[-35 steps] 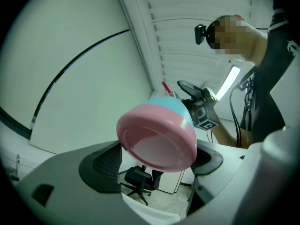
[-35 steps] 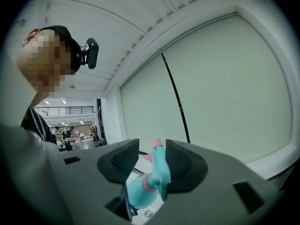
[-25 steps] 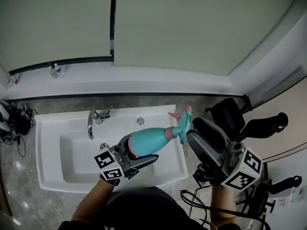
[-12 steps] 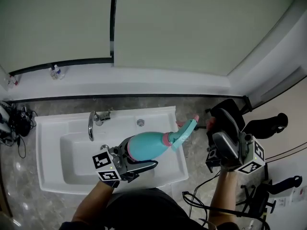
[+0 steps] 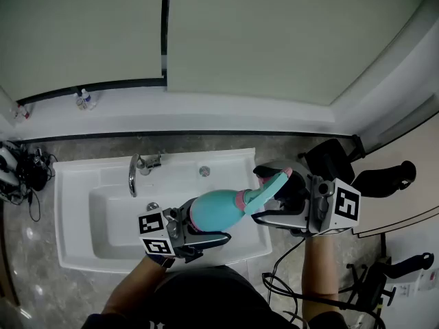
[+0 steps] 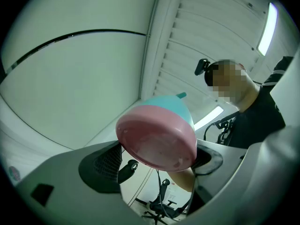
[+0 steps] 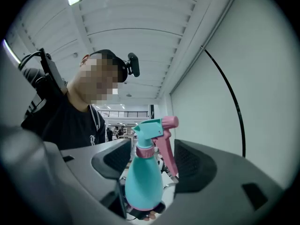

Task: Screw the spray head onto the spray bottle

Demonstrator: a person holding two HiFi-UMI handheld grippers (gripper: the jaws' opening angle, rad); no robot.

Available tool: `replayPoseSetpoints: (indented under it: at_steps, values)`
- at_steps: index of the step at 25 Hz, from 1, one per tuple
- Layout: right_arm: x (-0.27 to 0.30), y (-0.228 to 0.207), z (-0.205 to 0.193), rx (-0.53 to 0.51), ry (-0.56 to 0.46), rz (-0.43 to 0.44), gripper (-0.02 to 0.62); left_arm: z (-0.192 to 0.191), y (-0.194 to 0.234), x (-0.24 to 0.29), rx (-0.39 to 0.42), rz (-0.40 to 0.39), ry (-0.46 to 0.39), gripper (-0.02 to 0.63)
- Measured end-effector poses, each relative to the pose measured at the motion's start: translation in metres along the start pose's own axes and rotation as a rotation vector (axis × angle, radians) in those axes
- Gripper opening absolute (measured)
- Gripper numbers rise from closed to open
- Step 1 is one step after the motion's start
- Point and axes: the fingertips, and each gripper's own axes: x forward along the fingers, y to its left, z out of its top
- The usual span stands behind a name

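Observation:
The teal spray bottle (image 5: 216,210) lies almost level over the sink's front edge, its pink collar and teal-and-pink spray head (image 5: 269,186) pointing right. My left gripper (image 5: 202,222) is shut on the bottle's wide lower end; the pink base (image 6: 157,142) fills the left gripper view between the pads. My right gripper (image 5: 272,197) has just been opening and stands open with a jaw on either side of the spray head. In the right gripper view the spray head (image 7: 154,128) stands between the pads with gaps on both sides.
A white sink (image 5: 75,252) with a chrome faucet (image 5: 132,173) lies below the bottle. Small bottles (image 5: 82,100) stand on the back ledge. Black office chairs (image 5: 374,178) are at the right, cables (image 5: 20,173) at the left edge.
The right gripper drew off to the right, rolled, then came back left, and its jaws now flank the spray head. The bottle has shifted slightly in the left gripper's hold.

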Motion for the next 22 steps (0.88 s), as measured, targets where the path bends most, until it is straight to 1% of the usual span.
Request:
replayPoseSetpoints:
  at_steps: [2, 5, 7, 8, 10, 13, 14, 16, 17, 18, 19, 22]
  values:
    - [-0.002, 0.002, -0.003, 0.000, 0.016, 0.022, 0.288, -0.001, -0.003, 0.000, -0.031, -0.026, 0.001, 0.425]
    - [-0.002, 0.007, -0.003, 0.002, 0.023, 0.090, 0.288, -0.009, -0.009, 0.001, -0.047, -0.063, 0.031, 0.425]
    - [0.002, 0.010, -0.002, 0.009, 0.026, 0.111, 0.288, -0.010, -0.008, 0.002, -0.060, -0.061, 0.027, 0.425]
    - [0.003, 0.010, -0.002, 0.008, 0.038, 0.102, 0.288, -0.008, -0.005, 0.003, -0.071, -0.051, 0.013, 0.425]
    - [0.005, 0.007, -0.006, -0.002, 0.084, 0.041, 0.288, -0.002, 0.004, 0.001, -0.087, -0.013, -0.019, 0.425]
    - [0.009, -0.001, -0.014, -0.003, 0.151, -0.080, 0.283, 0.002, 0.018, -0.003, -0.071, 0.064, -0.032, 0.425]
    - [0.008, -0.004, -0.017, 0.014, 0.161, -0.103, 0.273, 0.003, 0.021, -0.004, -0.066, 0.083, -0.035, 0.425]
    - [0.005, -0.012, -0.019, 0.071, 0.146, -0.145, 0.264, 0.002, 0.024, -0.004, -0.059, 0.110, -0.039, 0.425]
    - [0.003, -0.017, -0.018, 0.106, 0.129, -0.173, 0.221, 0.002, 0.024, -0.004, -0.051, 0.125, -0.039, 0.425]
    - [0.002, -0.023, -0.018, 0.137, 0.113, -0.204, 0.163, 0.001, 0.025, -0.004, -0.038, 0.144, -0.038, 0.425]
    - [0.000, -0.027, -0.018, 0.162, 0.103, -0.234, 0.135, 0.002, 0.027, -0.004, -0.022, 0.167, -0.037, 0.425]
    - [0.001, -0.031, -0.022, 0.193, 0.113, -0.303, 0.135, 0.002, 0.033, -0.008, 0.054, 0.235, -0.015, 0.425]
